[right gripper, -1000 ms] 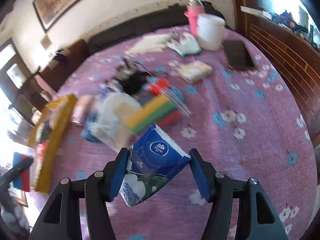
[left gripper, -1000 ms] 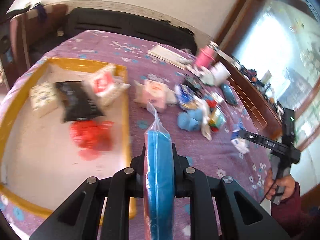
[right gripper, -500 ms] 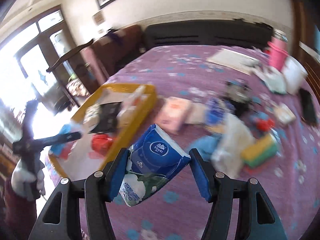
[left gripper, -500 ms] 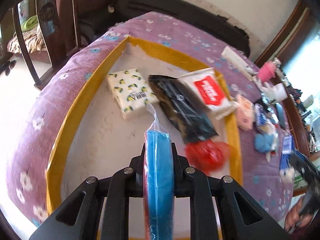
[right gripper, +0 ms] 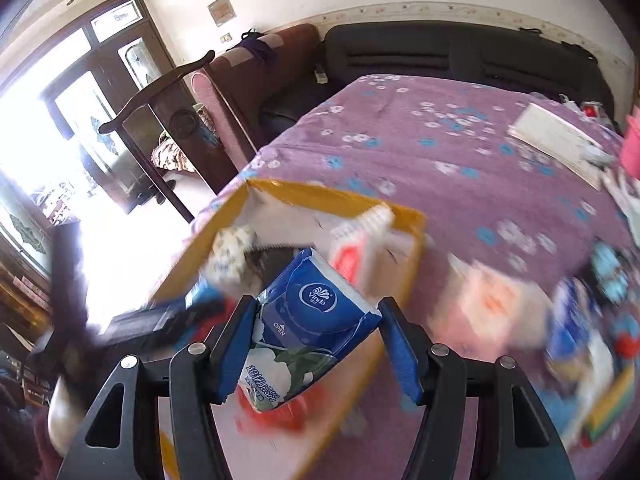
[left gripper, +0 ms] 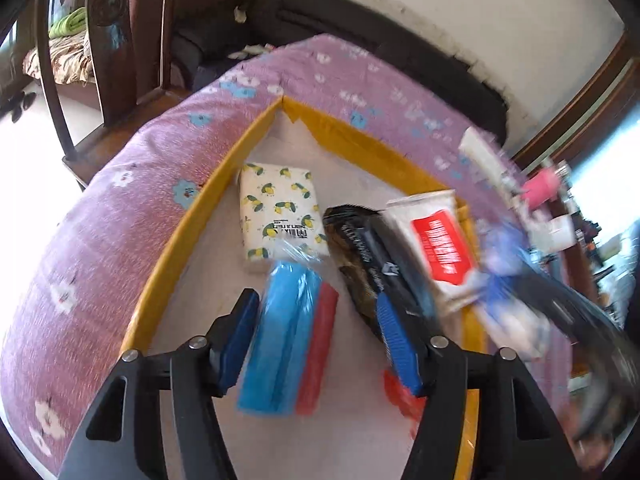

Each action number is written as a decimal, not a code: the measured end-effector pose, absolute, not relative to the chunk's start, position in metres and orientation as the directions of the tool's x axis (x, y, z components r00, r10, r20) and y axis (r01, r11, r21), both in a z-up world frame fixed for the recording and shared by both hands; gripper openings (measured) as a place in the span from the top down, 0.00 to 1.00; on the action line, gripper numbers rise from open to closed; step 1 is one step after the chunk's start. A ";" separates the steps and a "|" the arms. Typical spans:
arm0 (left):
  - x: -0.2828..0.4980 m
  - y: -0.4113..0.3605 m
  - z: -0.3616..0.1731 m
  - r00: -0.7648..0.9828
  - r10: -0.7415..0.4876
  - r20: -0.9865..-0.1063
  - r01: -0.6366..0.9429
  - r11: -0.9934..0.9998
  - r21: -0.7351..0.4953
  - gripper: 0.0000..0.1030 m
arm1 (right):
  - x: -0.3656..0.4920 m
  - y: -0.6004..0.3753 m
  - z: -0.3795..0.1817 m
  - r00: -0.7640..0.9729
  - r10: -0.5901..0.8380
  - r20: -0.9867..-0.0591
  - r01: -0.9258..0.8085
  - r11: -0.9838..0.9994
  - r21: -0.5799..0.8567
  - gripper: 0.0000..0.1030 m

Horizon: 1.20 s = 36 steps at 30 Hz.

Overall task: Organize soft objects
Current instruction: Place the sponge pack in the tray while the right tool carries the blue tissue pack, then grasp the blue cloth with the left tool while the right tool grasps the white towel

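Left tongs (left gripper: 316, 340) reach forward and down over the yellow-rimmed tray (left gripper: 200, 216), which sits near the left edge of the purple flowered worktop (left gripper: 100, 216). We see the jaws spread wide. The blue and red sponge pack (left gripper: 288, 336) lies between them on the tray floor, close against the left pad, well clear of the right pad; whether it touches the left pad we cannot tell.

Ahead of it in the tray, left to right: lemon-print tissue pack (left gripper: 280, 216), toward the far left corner; black packet (left gripper: 368, 256), beside it; white wipes pack with a red label (left gripper: 436, 244), against the tray's right rim. A red item (left gripper: 400, 396) shows partly behind the right finger, blurred.

Right tongs (right gripper: 316, 344) are held above the tray's near right rim (right gripper: 412, 240), pointing toward the tray. The jaws are clamped on the blue Vinda tissue pack (right gripper: 316, 320), pinched from both sides, the pack tilted with its printed face up. In the left wrist view these tongs appear at the right as a dark blur.

On the worktop right of the tray, more soft packs (right gripper: 492, 300) lie scattered, too blurred to name. A white booklet (right gripper: 556, 140) lies toward the far right corner.
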<state>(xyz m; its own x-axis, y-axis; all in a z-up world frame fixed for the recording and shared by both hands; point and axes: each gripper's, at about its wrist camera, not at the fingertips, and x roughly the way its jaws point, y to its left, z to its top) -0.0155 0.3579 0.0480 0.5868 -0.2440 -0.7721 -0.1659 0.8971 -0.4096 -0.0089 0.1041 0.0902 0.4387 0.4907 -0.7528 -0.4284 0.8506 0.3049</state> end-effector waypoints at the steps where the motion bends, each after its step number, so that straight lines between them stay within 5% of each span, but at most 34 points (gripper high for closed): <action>1: -0.024 0.361 0.052 0.604 -0.250 -0.757 -0.160 0.892 -0.422 0.35 | 0.002 0.116 0.087 0.432 0.489 -0.758 -0.429 0.851 0.304 0.35; 11: -0.068 0.374 0.068 0.670 -0.272 -0.691 -0.145 0.865 -0.480 0.24 | 0.055 0.157 0.074 0.421 0.477 -0.772 -0.389 0.863 0.322 0.28; 21: -0.078 0.345 0.074 0.695 -0.325 -0.641 -0.064 0.860 -0.506 0.21 | -0.014 -0.022 0.113 0.614 0.336 -0.715 -0.251 0.941 0.227 0.16; 29: -0.058 0.245 0.087 0.616 -0.433 -0.658 0.146 0.884 -0.444 0.21 | -0.064 -0.152 0.080 0.630 0.180 -0.755 -0.027 0.977 0.210 0.16; 36: -0.049 0.151 0.079 0.541 -0.432 -0.722 0.259 0.902 -0.345 0.21 | -0.065 -0.178 0.057 0.608 0.268 -0.747 -0.028 0.948 0.317 0.16</action>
